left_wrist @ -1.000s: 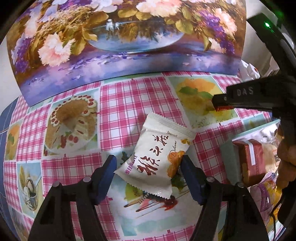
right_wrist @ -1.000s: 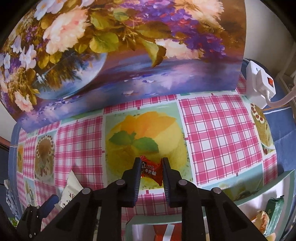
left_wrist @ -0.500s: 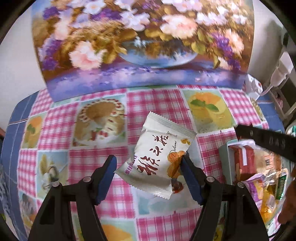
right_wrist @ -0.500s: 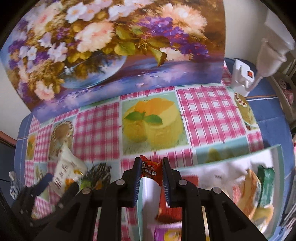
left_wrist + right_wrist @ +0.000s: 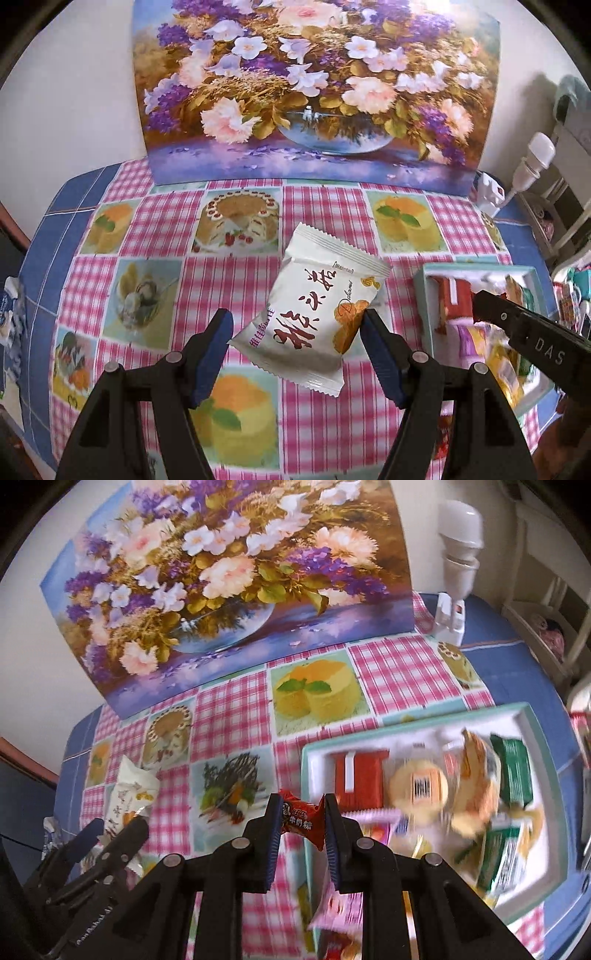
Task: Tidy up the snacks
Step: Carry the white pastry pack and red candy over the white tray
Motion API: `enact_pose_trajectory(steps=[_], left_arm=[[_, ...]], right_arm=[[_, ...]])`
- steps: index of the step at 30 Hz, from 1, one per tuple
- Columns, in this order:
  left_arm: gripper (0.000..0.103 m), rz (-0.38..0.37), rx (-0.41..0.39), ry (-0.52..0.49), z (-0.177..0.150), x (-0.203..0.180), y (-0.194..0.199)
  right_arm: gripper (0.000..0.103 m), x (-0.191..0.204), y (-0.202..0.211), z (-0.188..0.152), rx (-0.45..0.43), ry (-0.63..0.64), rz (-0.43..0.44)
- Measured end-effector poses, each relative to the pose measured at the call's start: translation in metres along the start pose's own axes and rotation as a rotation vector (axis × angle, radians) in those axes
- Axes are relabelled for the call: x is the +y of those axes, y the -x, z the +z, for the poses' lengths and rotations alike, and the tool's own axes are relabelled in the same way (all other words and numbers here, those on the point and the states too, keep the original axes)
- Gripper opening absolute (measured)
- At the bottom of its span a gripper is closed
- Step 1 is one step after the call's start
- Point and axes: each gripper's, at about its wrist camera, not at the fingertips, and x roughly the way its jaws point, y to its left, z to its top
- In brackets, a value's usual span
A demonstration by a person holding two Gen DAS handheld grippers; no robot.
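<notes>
Organizing snacks, late stage. The tray (image 5: pixel 532 716), a teal-rimmed box at the right side of the desk (image 5: pixel 236 273), serves as the landmark. It already holds several snacks: a red pack (image 5: pixel 360 775) in its near-left corner, a round biscuit (image 5: pixel 419 786) beside that, a tan pouch (image 5: pixel 476 786) further right, and green packs (image 5: pixel 515 771) along its right side; other wrappers lie lower in the tray but are blurred.

Two snacks are not yet stored, and both are held. The right claw (image 5: pixel 301 821) is closed to a narrow gap on a red candy (image 5: pixel 299 818), which hangs over the tray's left rim, so release into the tray appears imminent. The left claw (image 5: pixel 297 332) is set wide, its two blue pads pressing the side edges of a white packet (image 5: pixel 314 314); the packet is tilted, clear of the desk, and to the left of the tray.

No loose snack is visible on the checked cloth left of the tray, though the desk's near edge is hidden by the claws. Judged remaining work: drop the candy, then carry the packet rightward into the tray. A floral picture (image 5: pixel 314 85) stands behind the tray against the wall, and a white plug (image 5: pixel 450 618) lies beyond the tray's far edge.
</notes>
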Motion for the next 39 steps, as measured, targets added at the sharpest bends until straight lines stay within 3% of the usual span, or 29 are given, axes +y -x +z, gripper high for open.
enact_pose_trajectory(steps=[10, 15, 23, 27, 34, 39], left_arm=[[0.072, -0.040, -0.007, -0.049, -0.024, -0.022, 0.017], [0.072, -0.092, 0.034, -0.014, -0.018, -0.017, -0.008], [0.072, -0.104, 0.062, 0.014, -0.012, -0.015, -0.021], [0.072, -0.120, 0.038, -0.039, -0.016, -0.035, -0.005], [0.072, -0.177, -0.016, -0.202, -0.026, -0.104, 0.023], [0.072, -0.223, -0.011, -0.259, -0.032, -0.138, 0.025]], right_arm=[[0.024, -0.008, 0.033, -0.039, -0.062, -0.031, 0.000], [0.023, -0.022, 0.024, -0.036, -0.048, -0.063, 0.007], [0.023, -0.044, 0.011, -0.029, -0.028, -0.115, 0.007], [0.023, -0.063, 0.017, -0.031, -0.037, -0.159, 0.011], [0.024, -0.111, 0.037, -0.033, -0.080, -0.248, -0.075], [0.024, -0.135, 0.043, -0.032, -0.094, -0.284, -0.126]])
